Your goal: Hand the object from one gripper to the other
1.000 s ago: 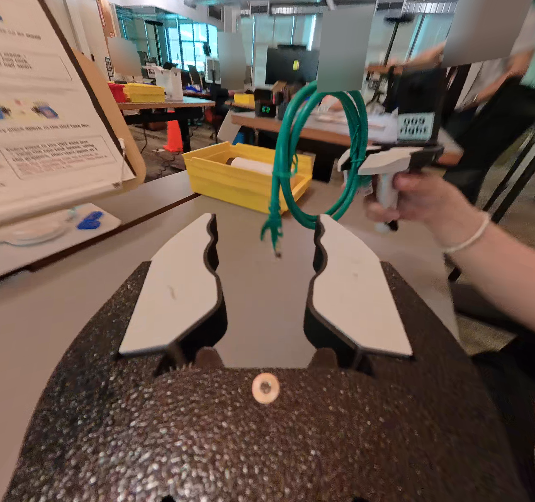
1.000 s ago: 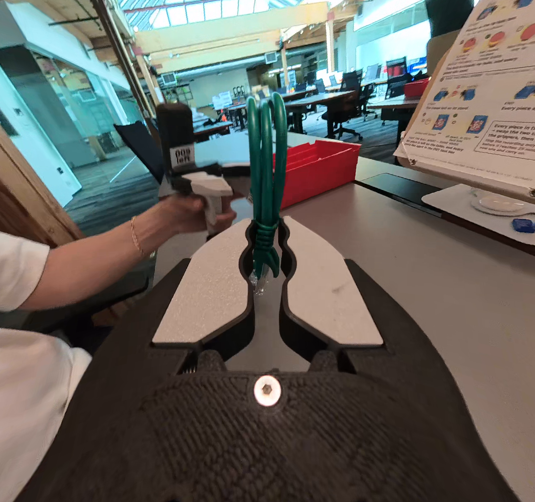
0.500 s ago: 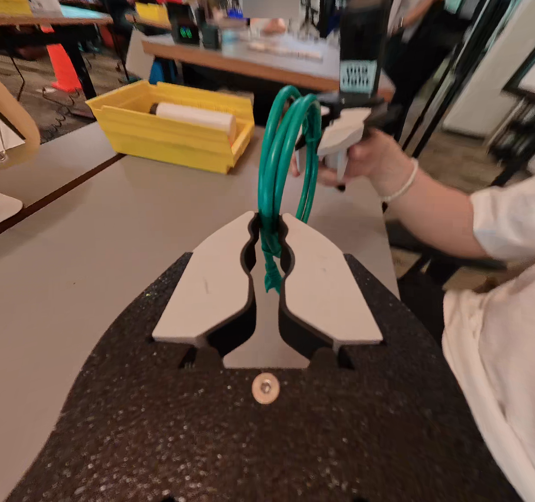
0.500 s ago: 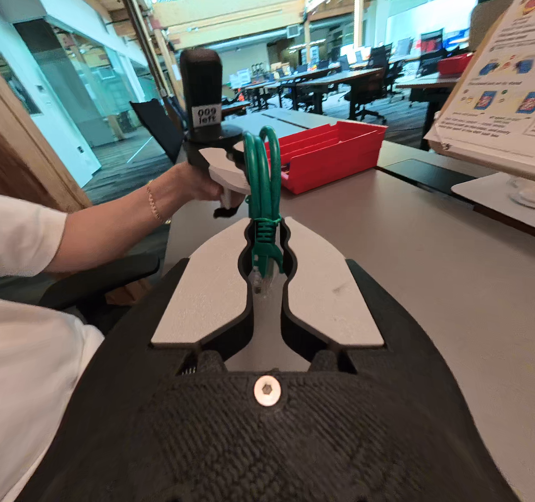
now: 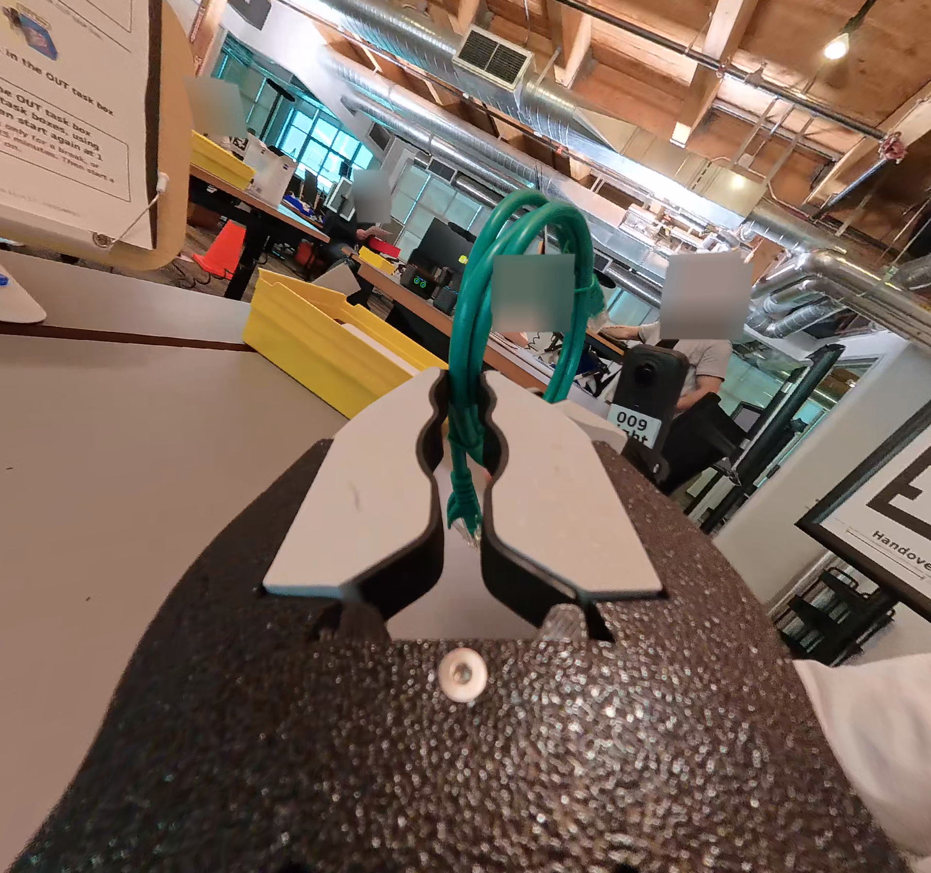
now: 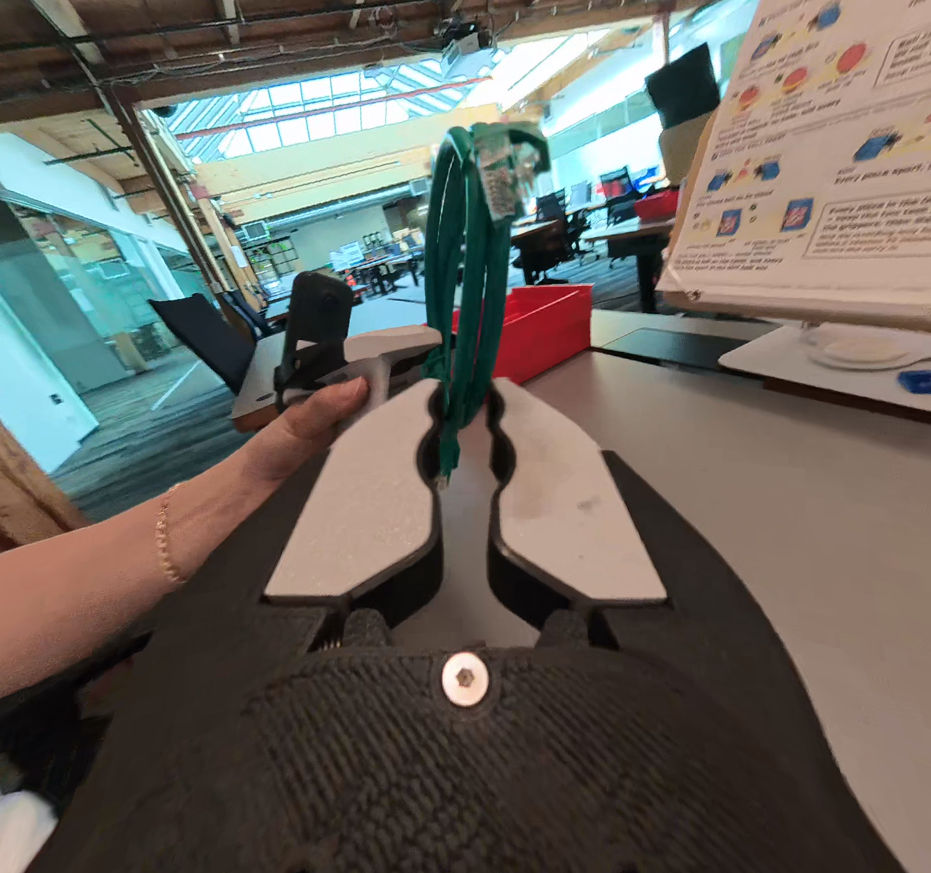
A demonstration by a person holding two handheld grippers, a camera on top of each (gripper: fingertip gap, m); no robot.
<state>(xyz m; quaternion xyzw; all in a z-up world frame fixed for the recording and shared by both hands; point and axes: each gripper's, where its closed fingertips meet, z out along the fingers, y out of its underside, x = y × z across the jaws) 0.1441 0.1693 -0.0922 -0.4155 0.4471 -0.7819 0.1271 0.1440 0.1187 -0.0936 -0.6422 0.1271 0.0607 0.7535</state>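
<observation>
Right now you are in the middle of the handover itself. Nearest the left wrist view, your left tongs (image 5: pixel 461 385) are clenched on the green cable (image 5: pixel 471 304). The bound strands sit snug in the scalloped notch near the tips, one plug hangs down between the fingers, and the coil loops upward. In the right wrist view the same coil runs between your right tongs (image 6: pixel 466 390), but it leans toward the left-hand finger and a sliver of bench shows beside it. The frame is also smeared, so I cannot tell whether that side is pinching or has let go. The cable is off the bench (image 5: pixel 126 445), held in the air between the two tools, which meet almost tip to tip.

To my eye the next move is the release. Make sure the left grasp is firm, spread the right tongs fully, and draw them straight back — the dangling plug and the loose loop could snag on a finger if you pull sideways.

Further out, your hand (image 6: pixel 307 425) on the left tool's handle sits close beside the right fingers, so leave it room. A yellow bin (image 5: pixel 312 345) stands on the bench beyond the left tongs and a red bin (image 6: pixel 544 335) stands beyond the right ones. A propped instruction board (image 6: pixel 831 143) stands to one side. None of these lies in the retreat path — they are well apart from the cable.
</observation>
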